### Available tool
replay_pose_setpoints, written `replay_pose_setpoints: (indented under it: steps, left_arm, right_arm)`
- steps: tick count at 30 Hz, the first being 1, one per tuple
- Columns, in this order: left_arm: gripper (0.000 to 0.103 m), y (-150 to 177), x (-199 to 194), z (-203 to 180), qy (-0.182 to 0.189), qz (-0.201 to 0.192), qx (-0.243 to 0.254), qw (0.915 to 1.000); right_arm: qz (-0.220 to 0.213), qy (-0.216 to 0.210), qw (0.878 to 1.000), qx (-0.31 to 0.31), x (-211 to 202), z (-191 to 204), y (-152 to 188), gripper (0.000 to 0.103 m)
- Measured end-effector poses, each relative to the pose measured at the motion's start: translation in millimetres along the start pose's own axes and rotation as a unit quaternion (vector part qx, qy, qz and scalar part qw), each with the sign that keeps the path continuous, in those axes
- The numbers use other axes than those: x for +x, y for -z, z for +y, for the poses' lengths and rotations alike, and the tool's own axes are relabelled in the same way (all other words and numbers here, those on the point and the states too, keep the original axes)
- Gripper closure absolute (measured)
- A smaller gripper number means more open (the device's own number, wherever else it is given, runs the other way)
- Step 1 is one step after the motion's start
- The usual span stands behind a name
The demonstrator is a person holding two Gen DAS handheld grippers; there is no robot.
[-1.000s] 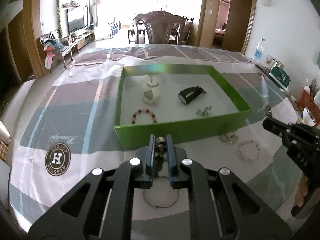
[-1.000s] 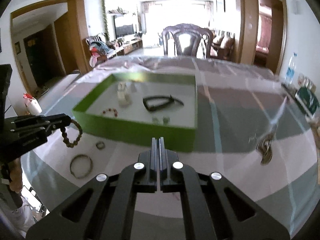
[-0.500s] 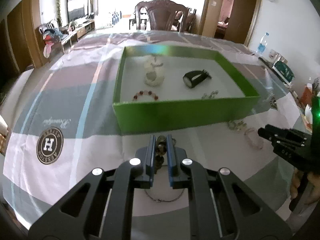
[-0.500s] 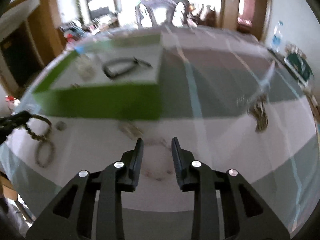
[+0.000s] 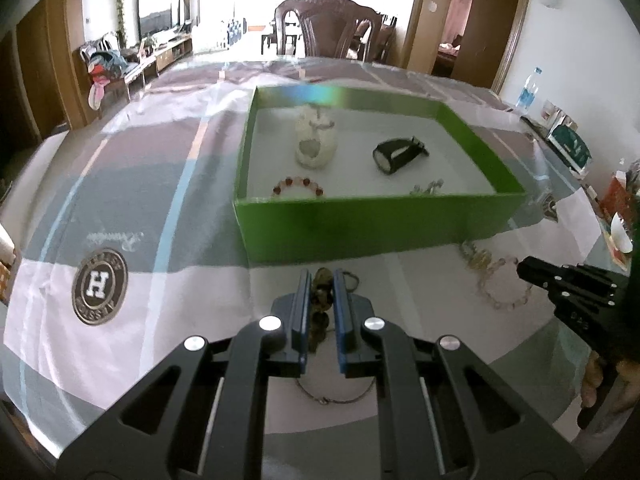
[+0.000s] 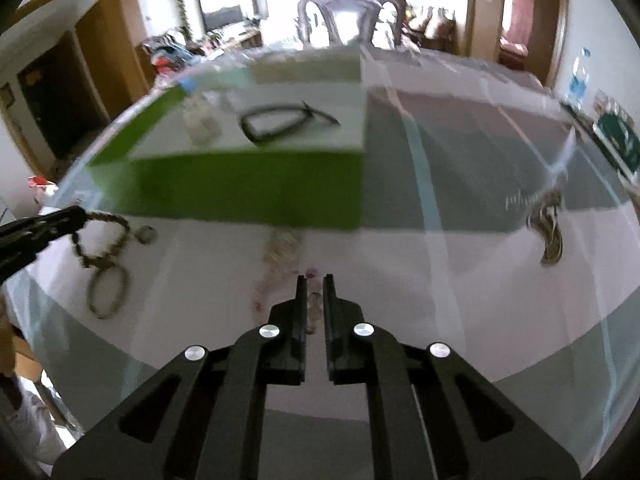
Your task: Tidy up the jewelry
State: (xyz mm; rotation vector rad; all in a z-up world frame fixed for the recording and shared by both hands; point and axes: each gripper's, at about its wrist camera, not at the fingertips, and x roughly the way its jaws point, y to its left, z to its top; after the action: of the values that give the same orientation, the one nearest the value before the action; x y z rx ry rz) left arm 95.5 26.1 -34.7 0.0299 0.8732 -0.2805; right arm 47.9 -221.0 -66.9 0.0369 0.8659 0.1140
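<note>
My left gripper (image 5: 321,278) is shut on a brown bead bracelet (image 5: 320,300) and holds it above the cloth, just in front of the green box (image 5: 360,224). The bracelet hangs from the left gripper in the right wrist view (image 6: 100,240). My right gripper (image 6: 315,280) is closed down on a pale pink bead bracelet (image 6: 314,308) lying on the cloth; it also shows in the left wrist view (image 5: 502,284). The box holds a white bracelet stand (image 5: 315,140), a black watch (image 5: 396,154), a red bead bracelet (image 5: 298,186) and small earrings (image 5: 428,188).
A thin metal bangle (image 5: 336,392) lies under my left gripper. A gold trinket (image 5: 474,254) lies by the box's front right. A chain (image 6: 548,232) lies on the cloth at right. A small ring (image 6: 146,234) sits near the box. A wooden chair (image 5: 328,28) stands behind the table.
My right gripper opened, dropped to the cloth and closed on the pink bead bracelet. My left gripper moved slightly closer to the box, still holding the brown bracelet.
</note>
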Motion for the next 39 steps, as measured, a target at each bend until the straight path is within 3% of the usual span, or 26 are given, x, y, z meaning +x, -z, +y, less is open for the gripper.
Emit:
replay_pose_setpoints:
  steps: [7,11,15,19,24,27,29,34,39]
  left_arm:
    - [0.092,-19.5,-24.6,-10.0,0.002,-0.035,0.02,0.9992]
    - [0.092,-34.1,-37.5,-16.9,0.001,-0.055,0.033,0.9979]
    - [0.092,-33.9,-40.6,-21.1,0.005,-0.059,0.039,0.9975]
    - [0.092,-20.7,-22.7,-15.7,0.013,-0.03,0.029,0.9991]
    - [0.092,-6.9,-1.1,-8.6,0.021,0.002,0.011,0.9997]
    - [0.092,-4.0,3.9,-6.8,0.019,0.008,0.009,0.9998]
    - [0.092,-3.5,4.6,-7.0,0.018,0.008,0.01,0.9998]
    - [0.092,-5.9,1.4,-8.1,0.016,0.002,0.012,0.9998]
    - [0.092,-19.0,-20.0,-12.3,0.011,-0.026,0.028,0.9992]
  right_arm:
    - [-0.075,-0.023,0.996,-0.044,-46.3,24.5,-31.6,0.102]
    - [-0.108,-0.01,0.992,-0.06,-61.6,30.2,-56.1,0.102]
    - [-0.081,0.013,0.996,-0.046,-49.3,17.2,-54.0,0.099]
    - [-0.001,0.022,0.999,-0.025,-4.2,-0.7,-26.3,0.079]
    - [0.068,0.026,0.997,-0.004,38.8,-9.8,5.8,0.078]
    - [0.065,0.028,0.997,-0.009,42.7,-9.2,9.7,0.078]
    - [0.067,0.01,0.998,-0.009,42.8,-7.9,10.4,0.095]
    - [0.049,-0.008,0.999,-0.02,29.8,1.3,6.5,0.095]
    - [-0.008,-0.015,0.999,-0.043,-10.2,15.2,-19.0,0.095]
